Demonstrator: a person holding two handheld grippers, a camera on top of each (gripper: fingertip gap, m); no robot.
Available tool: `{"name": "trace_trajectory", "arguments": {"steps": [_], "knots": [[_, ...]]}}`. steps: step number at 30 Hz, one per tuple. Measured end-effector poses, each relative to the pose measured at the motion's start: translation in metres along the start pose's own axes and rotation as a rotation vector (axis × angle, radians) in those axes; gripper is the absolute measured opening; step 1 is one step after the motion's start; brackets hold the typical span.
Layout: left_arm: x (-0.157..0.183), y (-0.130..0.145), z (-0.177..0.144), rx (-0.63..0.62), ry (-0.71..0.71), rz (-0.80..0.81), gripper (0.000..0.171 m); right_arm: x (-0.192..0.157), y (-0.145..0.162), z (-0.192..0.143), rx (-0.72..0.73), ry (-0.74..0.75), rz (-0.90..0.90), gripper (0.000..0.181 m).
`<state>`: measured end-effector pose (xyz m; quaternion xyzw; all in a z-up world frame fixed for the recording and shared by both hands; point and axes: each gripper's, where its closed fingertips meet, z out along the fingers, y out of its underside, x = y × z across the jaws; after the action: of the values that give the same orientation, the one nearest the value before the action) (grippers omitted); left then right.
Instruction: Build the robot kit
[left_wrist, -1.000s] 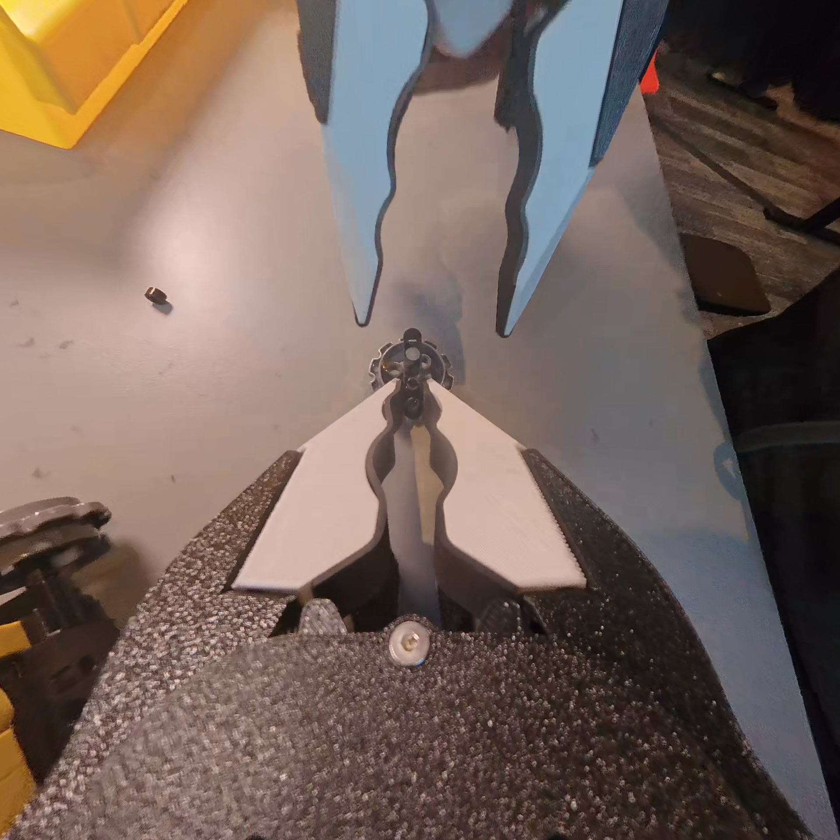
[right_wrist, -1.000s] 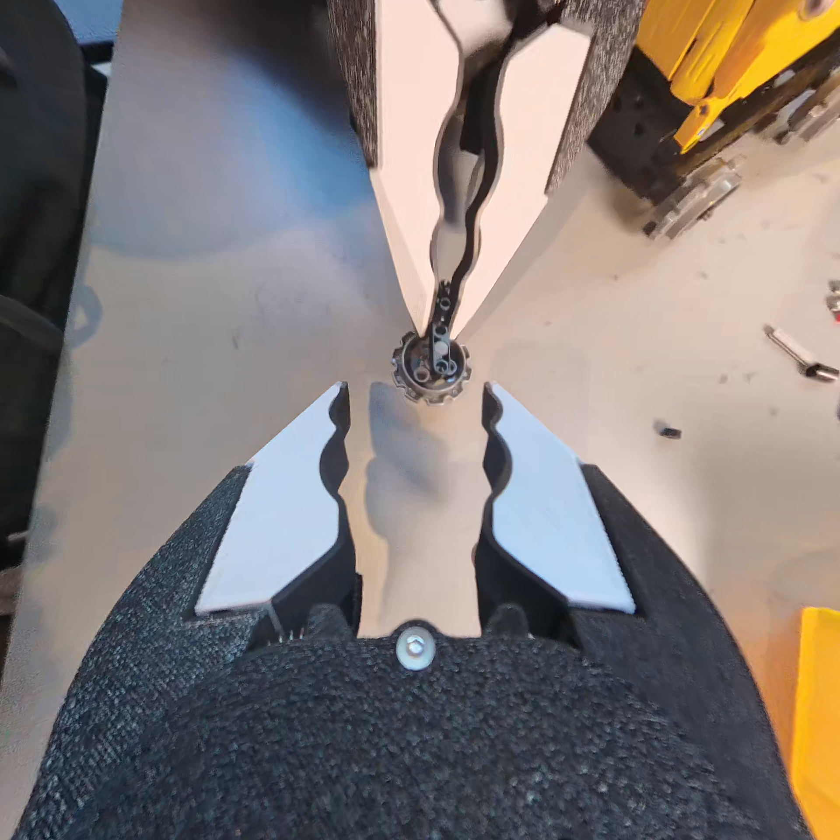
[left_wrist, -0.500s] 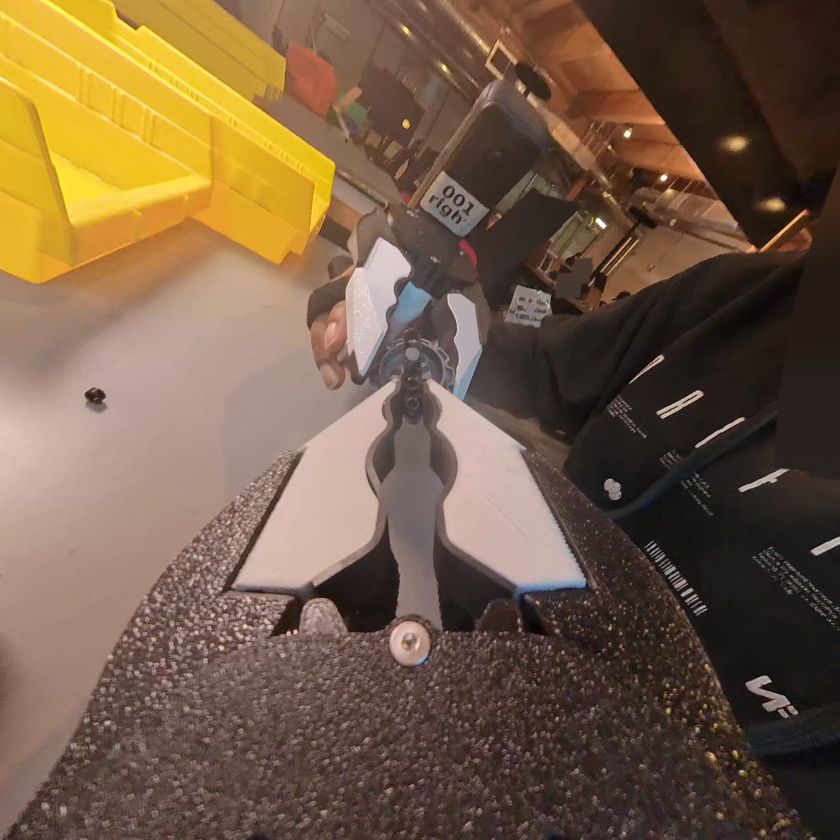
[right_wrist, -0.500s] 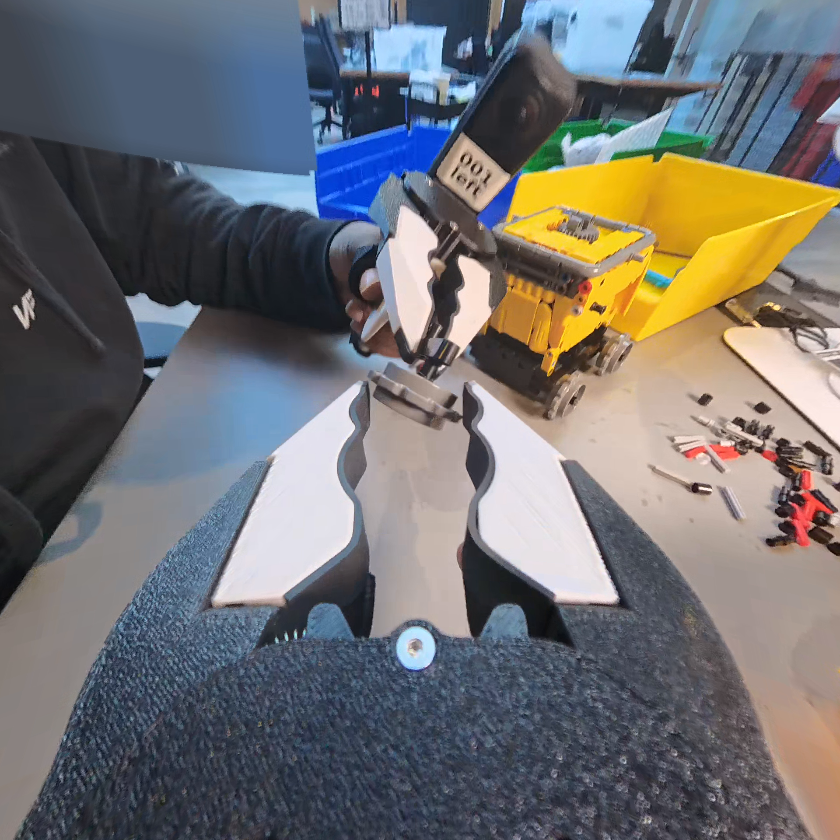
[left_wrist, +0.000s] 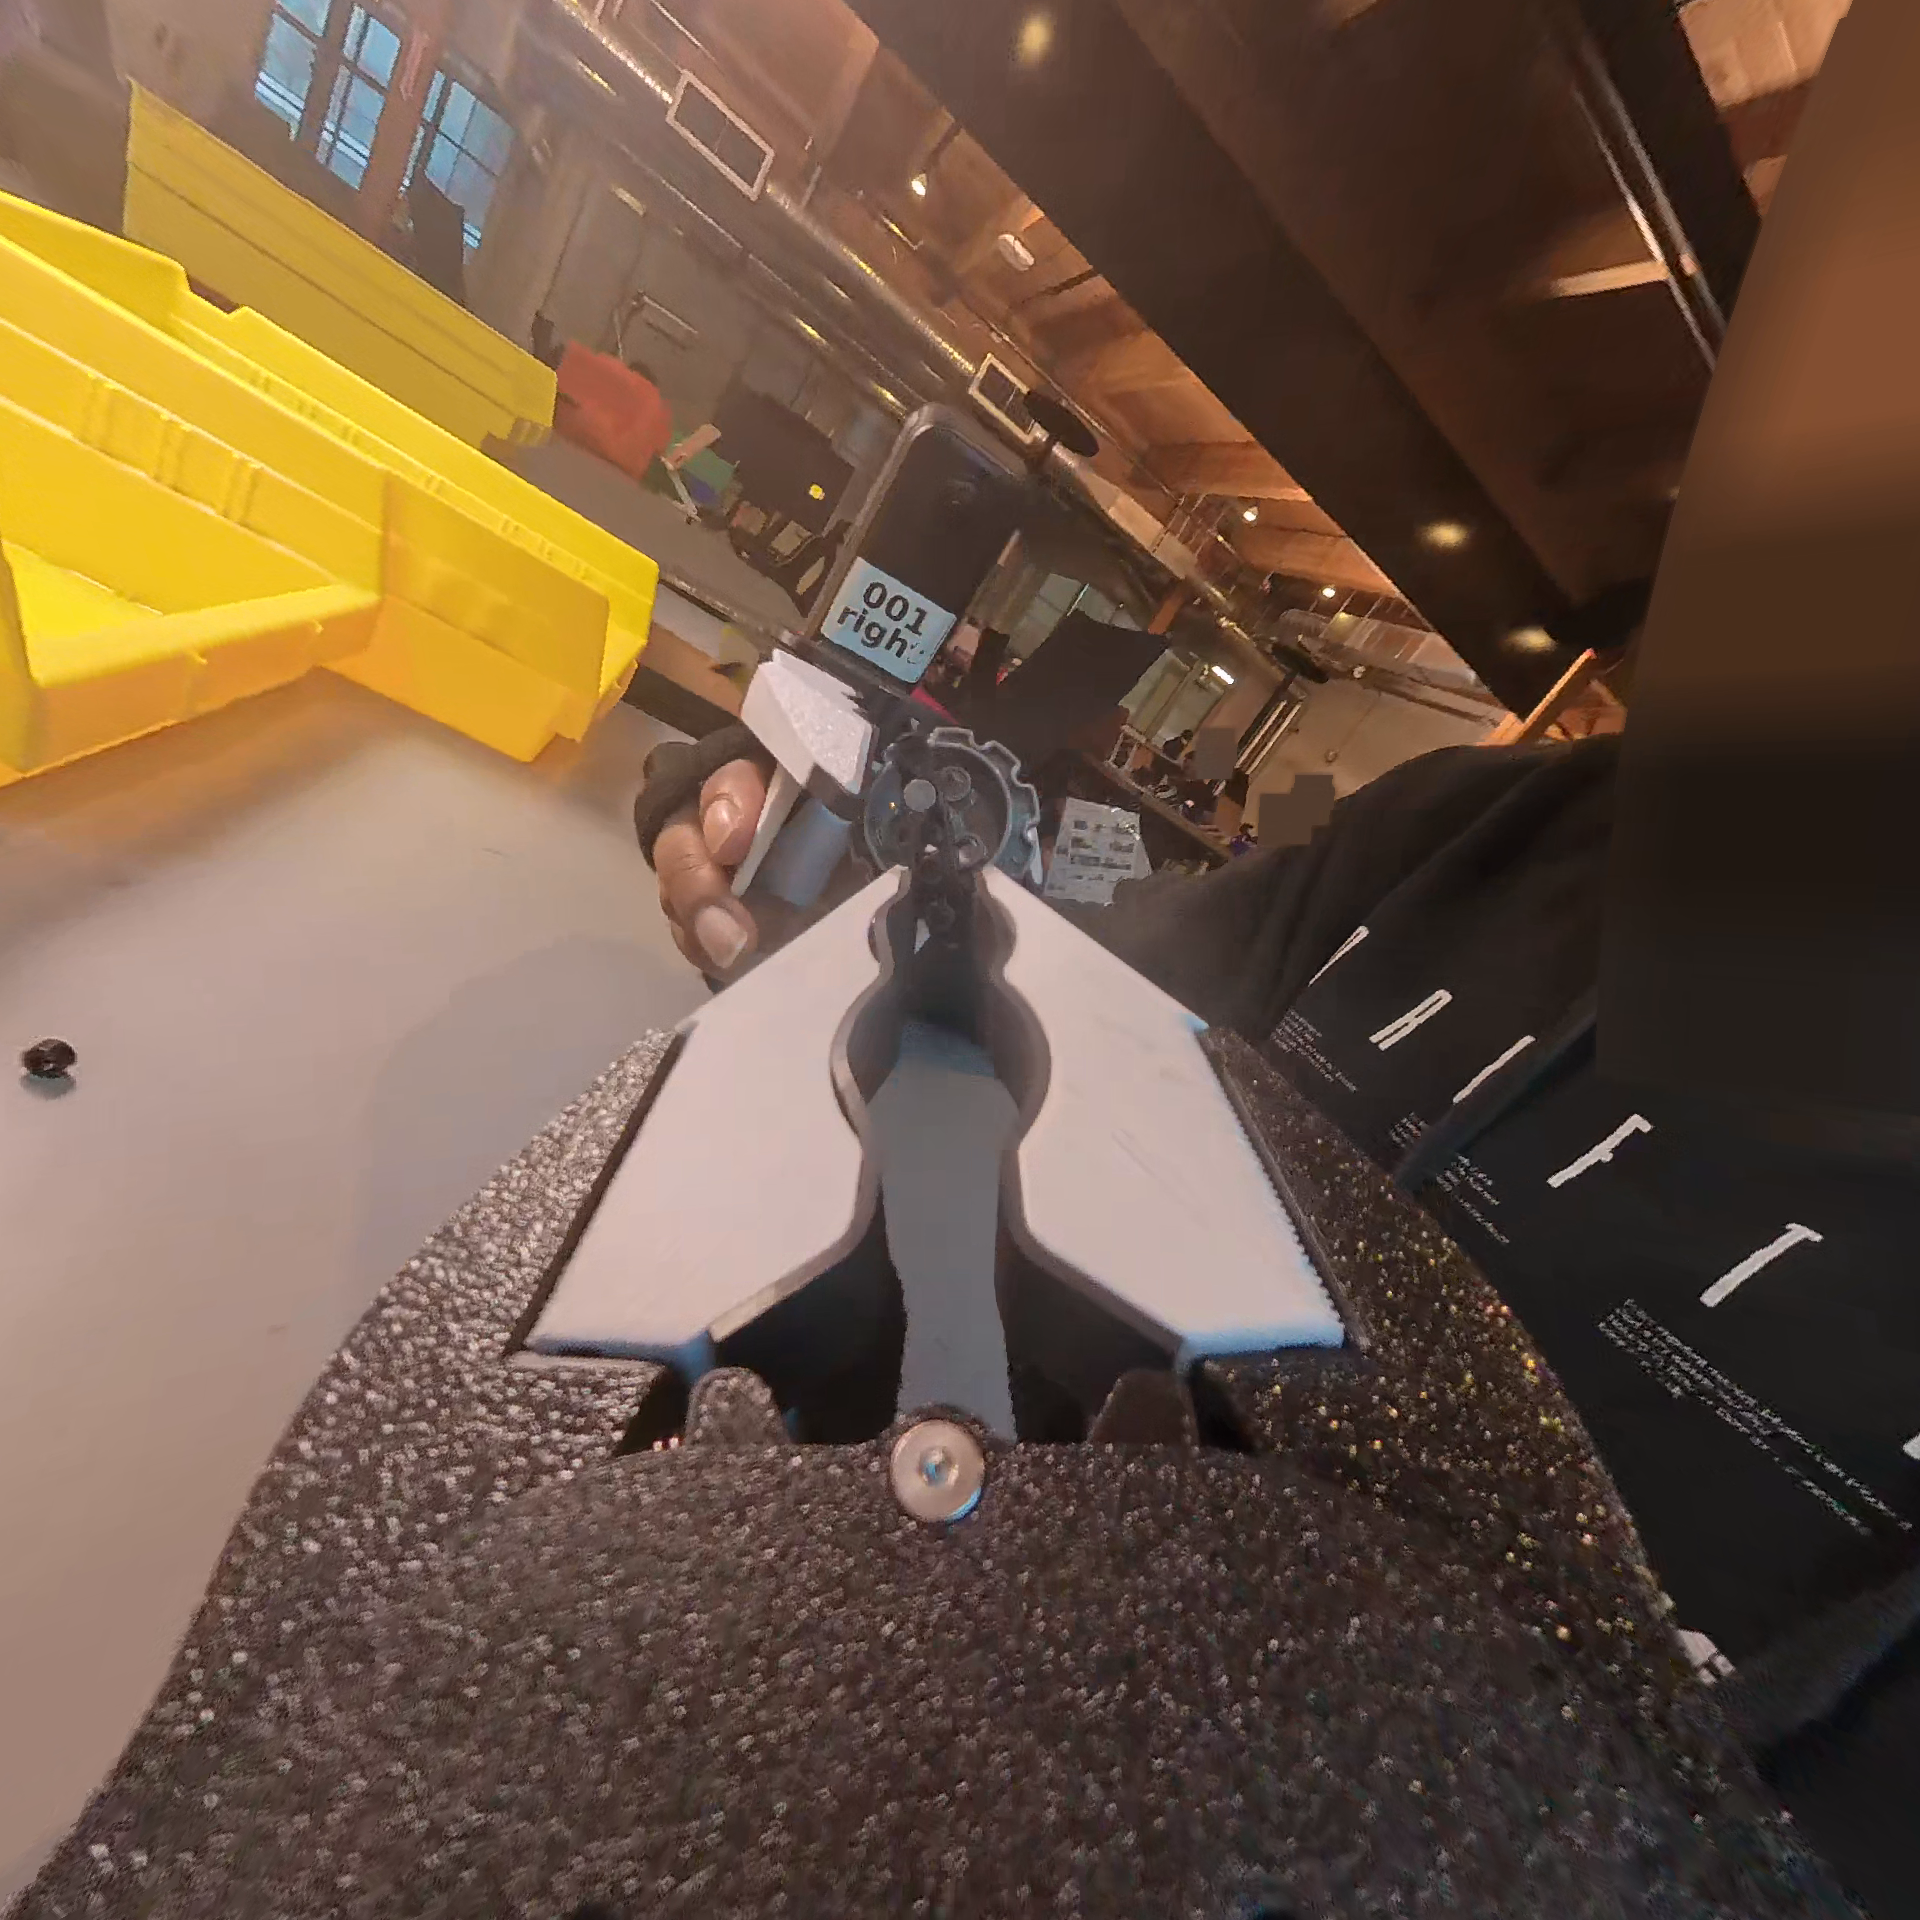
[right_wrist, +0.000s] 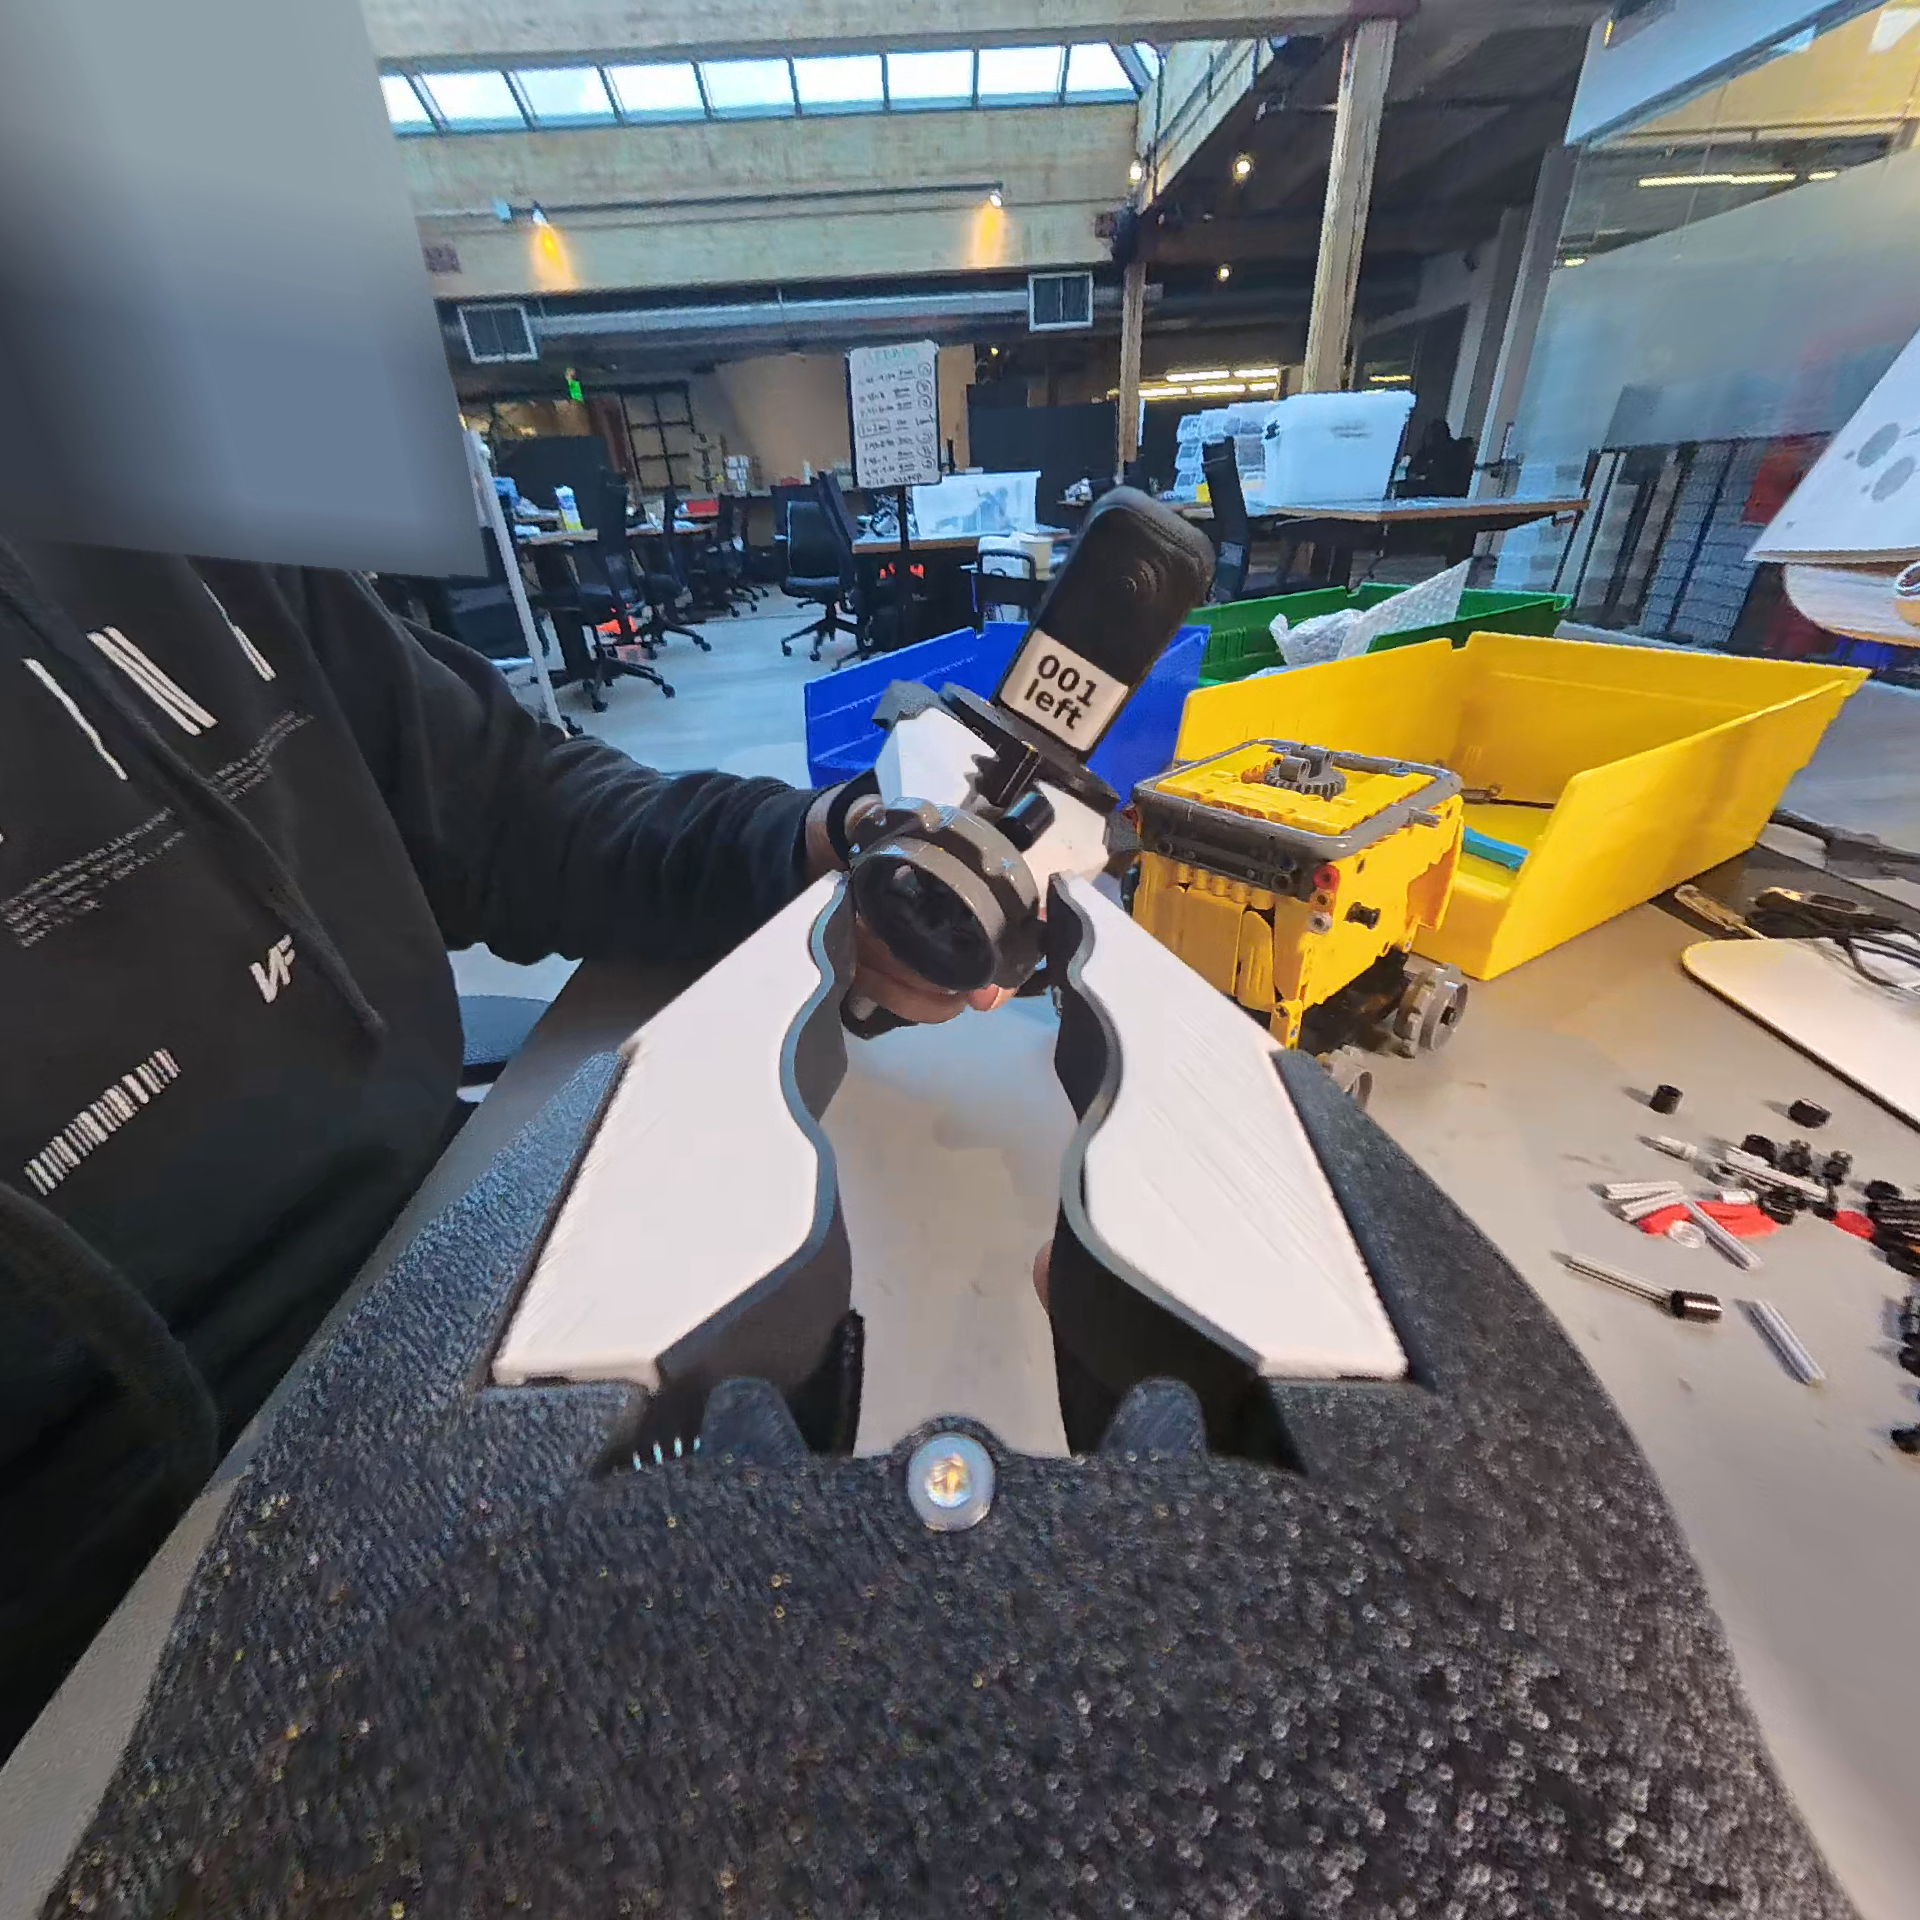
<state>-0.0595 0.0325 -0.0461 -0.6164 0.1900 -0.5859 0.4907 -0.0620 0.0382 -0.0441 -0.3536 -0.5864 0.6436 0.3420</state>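
A grey toothed wheel (left_wrist: 940, 800) with a thin black beam (left_wrist: 935, 904) fixed to its face is held in the air above the grey table (left_wrist: 312, 1039). My left gripper (left_wrist: 940, 883) is shut on the black beam. My right gripper (right_wrist: 945, 894) has its jaws partly closed, and its fingertips sit against opposite sides of the rim of the wheel (right_wrist: 935, 920). The two grippers face each other. The left gripper (right_wrist: 997, 821) shows behind the wheel in the right wrist view. A finger (left_wrist: 810, 727) of the right one shows in the left wrist view.
A yellow brick-built vehicle (right_wrist: 1288, 894) stands on the table (right_wrist: 1507, 1143) in front of a yellow bin (right_wrist: 1621, 769) and a blue bin (right_wrist: 862, 717). Several small loose parts (right_wrist: 1766, 1195) lie at the right. More yellow bins (left_wrist: 312, 582) and a small black piece (left_wrist: 47, 1058) are at the left. A person in a black hoodie (right_wrist: 208, 883) is close by. From either gripper's tips it is about 20 cm to the small black piece (left_wrist: 47, 1058).
A second ago the wheel lay on the table with the right jaws wider apart. Both grippers have since lifted and tilted up, the right jaws have narrowed around the wheel, and it now faces the right camera.
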Motion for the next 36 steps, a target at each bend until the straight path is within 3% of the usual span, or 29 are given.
{"name": "trace_trajectory", "arguments": {"steps": [4,9,12,16,18,22,27,36], "knots": [[-0.013,0.008,-0.009,-0.095,-0.145,0.131,0.014,0.005,-0.004,-0.004,0.020,-0.016,0.057,0.036],[-0.024,0.012,-0.018,-0.234,-0.329,0.376,0.020,0.013,0.019,-0.003,-0.127,0.033,0.053,0.036],[-0.031,0.022,-0.020,-0.312,-0.386,0.451,0.020,0.018,0.041,0.003,-0.259,0.095,-0.047,0.036],[-0.035,0.040,-0.022,-0.383,-0.357,0.312,0.021,0.026,0.073,0.009,-0.480,0.191,-0.242,0.036],[-0.040,0.049,-0.023,-0.407,-0.355,0.227,0.024,0.027,0.083,0.011,-0.544,0.218,-0.298,0.036],[-0.051,0.059,-0.023,-0.435,-0.407,0.202,0.022,0.031,0.094,0.011,-0.631,0.267,-0.384,0.036],[-0.051,0.056,-0.022,-0.394,-0.392,0.181,0.011,0.032,0.088,0.012,-0.601,0.304,-0.457,0.036],[-0.024,0.017,-0.021,-0.154,-0.253,0.201,0.008,0.027,0.043,0.016,-0.339,0.376,-0.563,0.039]]}}
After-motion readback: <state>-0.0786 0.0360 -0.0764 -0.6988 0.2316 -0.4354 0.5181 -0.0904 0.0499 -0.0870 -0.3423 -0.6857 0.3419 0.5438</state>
